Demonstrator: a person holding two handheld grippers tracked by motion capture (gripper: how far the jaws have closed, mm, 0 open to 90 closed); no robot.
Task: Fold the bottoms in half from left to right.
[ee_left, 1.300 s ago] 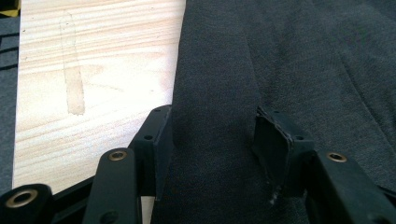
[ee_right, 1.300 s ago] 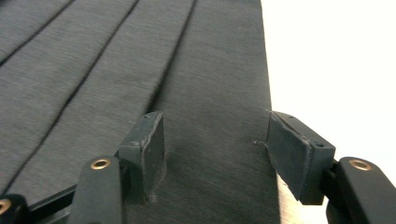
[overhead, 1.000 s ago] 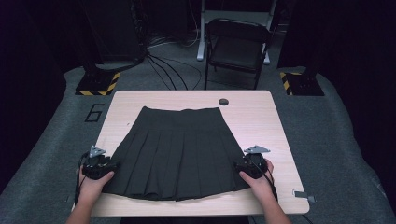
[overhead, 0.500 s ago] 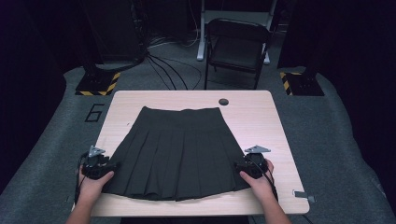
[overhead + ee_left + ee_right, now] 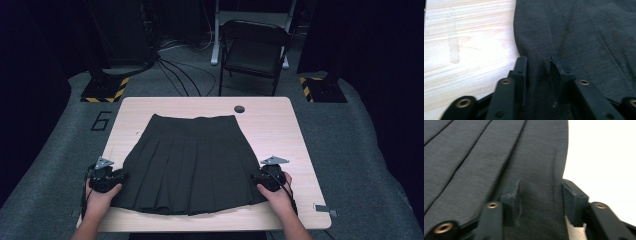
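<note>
Both tongs have just been closing: the left tongs point(image 5: 537, 75) and the right tongs point(image 5: 541, 200) are each pinching a side edge of the dark pleated skirt point(image 5: 192, 162), and the cloth is bunching between their jaws. Likely a lift or fold is starting. The skirt is lying flat across the middle of the desk point(image 5: 290, 130). Farther off, at left of the high view, the floor is showing a "6" point(image 5: 101, 120).

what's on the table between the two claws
The dark pleated skirt spans the stretch from the left claw to the right claw in the high view; nothing else lies there.
</note>
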